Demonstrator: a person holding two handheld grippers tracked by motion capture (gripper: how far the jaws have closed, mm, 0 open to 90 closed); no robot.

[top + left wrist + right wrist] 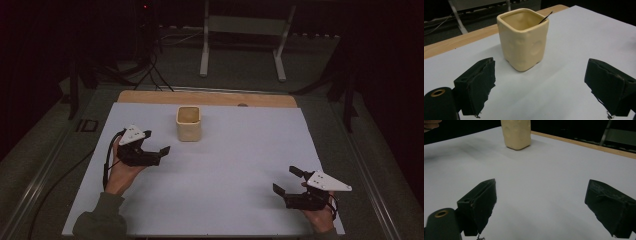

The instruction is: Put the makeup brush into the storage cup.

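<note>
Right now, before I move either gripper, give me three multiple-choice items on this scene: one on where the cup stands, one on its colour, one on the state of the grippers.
1. Where does the cup stand on the white sheet?
A. Near the far edge, closer to the left gripper
B. At the near edge, beside the right gripper
C. Off the sheet, on the wood strip

2. What colour is the cup?
A. Dark blue
B. Pale yellow
C. Red

3. What state are the left gripper and right gripper in?
A. Both shut on the cup
B. Left shut, right open
C. Both open, holding nothing

Answers:
1. A: the high view shows it up the sheet, right of the left gripper.
2. B: the left gripper view shows its cream-yellow walls.
3. C: each gripper view shows jaws wide apart over bare sheet.
</note>
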